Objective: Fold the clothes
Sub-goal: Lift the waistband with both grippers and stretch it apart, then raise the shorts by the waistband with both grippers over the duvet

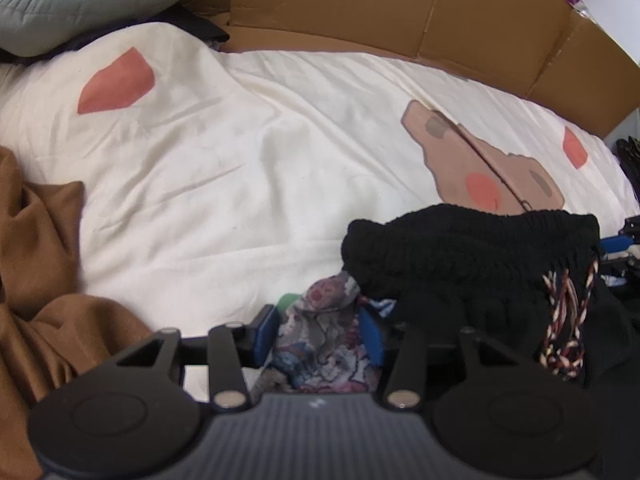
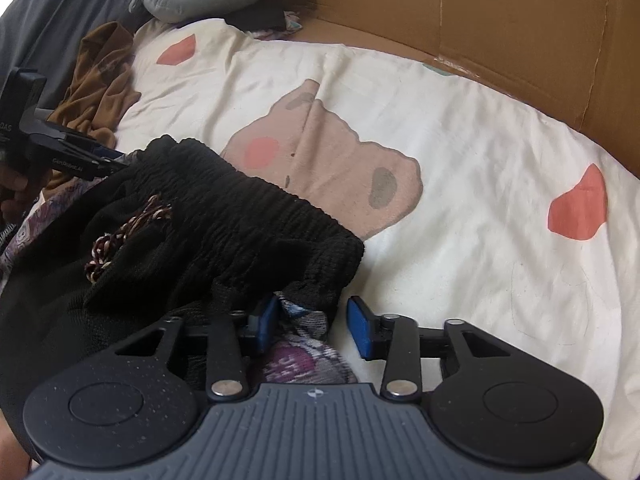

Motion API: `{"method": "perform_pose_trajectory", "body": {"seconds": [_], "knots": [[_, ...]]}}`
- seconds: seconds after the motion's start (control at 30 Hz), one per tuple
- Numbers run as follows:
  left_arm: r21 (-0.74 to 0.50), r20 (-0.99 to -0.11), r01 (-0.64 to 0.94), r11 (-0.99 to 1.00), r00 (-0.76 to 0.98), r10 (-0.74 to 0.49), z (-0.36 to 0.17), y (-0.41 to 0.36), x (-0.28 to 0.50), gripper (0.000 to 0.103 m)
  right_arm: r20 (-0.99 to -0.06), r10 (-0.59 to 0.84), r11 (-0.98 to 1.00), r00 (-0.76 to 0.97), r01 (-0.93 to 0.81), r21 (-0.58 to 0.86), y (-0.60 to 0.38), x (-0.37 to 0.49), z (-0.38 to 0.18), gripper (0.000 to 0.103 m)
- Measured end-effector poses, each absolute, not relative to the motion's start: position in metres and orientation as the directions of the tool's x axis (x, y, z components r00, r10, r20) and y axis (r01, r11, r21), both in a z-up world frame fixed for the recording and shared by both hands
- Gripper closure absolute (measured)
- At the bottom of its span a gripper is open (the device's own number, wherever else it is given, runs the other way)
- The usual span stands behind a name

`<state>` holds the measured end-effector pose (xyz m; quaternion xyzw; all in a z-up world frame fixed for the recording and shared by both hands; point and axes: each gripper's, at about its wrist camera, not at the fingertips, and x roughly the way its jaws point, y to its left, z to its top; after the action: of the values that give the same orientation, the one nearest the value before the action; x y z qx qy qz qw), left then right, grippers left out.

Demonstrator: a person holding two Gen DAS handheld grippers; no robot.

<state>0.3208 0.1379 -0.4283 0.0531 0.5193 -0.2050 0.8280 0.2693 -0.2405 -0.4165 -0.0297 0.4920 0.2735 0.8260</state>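
Note:
A black garment with a shirred elastic waistband (image 1: 472, 240) lies bunched on the cream bedsheet (image 1: 240, 160), a red-and-white braided drawstring (image 1: 564, 320) hanging from it. Its patterned floral fabric (image 1: 320, 344) fills the gap of my left gripper (image 1: 318, 334), touching both blue pads. In the right wrist view the waistband (image 2: 248, 216) runs to my right gripper (image 2: 312, 326). A fold of patterned fabric (image 2: 296, 360) sits against its left pad, with sheet showing before the right pad. The left gripper (image 2: 116, 162) reaches in from the left, held by a hand (image 2: 12, 188).
A crumpled brown garment (image 1: 36, 260) lies at the left on the sheet, which has pink and tan animal prints. Cardboard (image 1: 400, 4) walls the bed's far side. A grey curved pillow (image 1: 80, 0) rests at the far left corner.

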Motion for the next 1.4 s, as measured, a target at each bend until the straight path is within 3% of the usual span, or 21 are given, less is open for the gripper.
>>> {"method": "perform_pose_trajectory", "body": {"seconds": [0.1,0.13,0.17,0.27,0.63,1.2,1.4], "knots": [[-0.13,-0.878,0.414,0.901,0.374,-0.299,-0.429,0.137,0.321,0.064,-0.835,0.424,0.84,0.351,-0.498,0.217,-0.236,0.27,-0.417,0.076],[-0.149,-0.877,0.416,0.897,0.363,-0.314,-0.428,0.137,0.322,0.087,-0.836,0.429,0.837,0.344,-0.499,0.224,-0.237,0.271,-0.416,0.079],[-0.17,-0.876,0.418,0.892,0.351,-0.331,-0.428,0.138,0.323,0.1,-0.837,0.424,0.837,0.346,-0.502,0.217,-0.238,0.272,-0.414,0.084],[-0.097,-0.872,0.445,0.89,0.393,-0.291,-0.421,0.132,0.319,0.1,-0.84,0.412,0.837,0.354,-0.511,0.195,-0.243,0.274,-0.408,0.095],[0.048,-0.798,0.434,0.9,0.558,-0.226,-0.378,0.137,0.322,0.1,-0.83,0.294,0.866,0.474,-0.5,0.021,-0.252,0.284,-0.377,0.099],[0.092,-0.743,0.411,0.907,0.634,-0.212,-0.354,0.116,0.359,0.101,-0.783,0.136,0.912,0.606,-0.385,-0.139,-0.275,0.335,-0.341,0.1],[0.133,-0.802,0.423,0.897,0.577,-0.153,-0.381,0.115,0.373,0.1,-0.831,0.314,0.906,0.458,-0.405,0.119,-0.283,0.351,-0.363,0.098]]}}
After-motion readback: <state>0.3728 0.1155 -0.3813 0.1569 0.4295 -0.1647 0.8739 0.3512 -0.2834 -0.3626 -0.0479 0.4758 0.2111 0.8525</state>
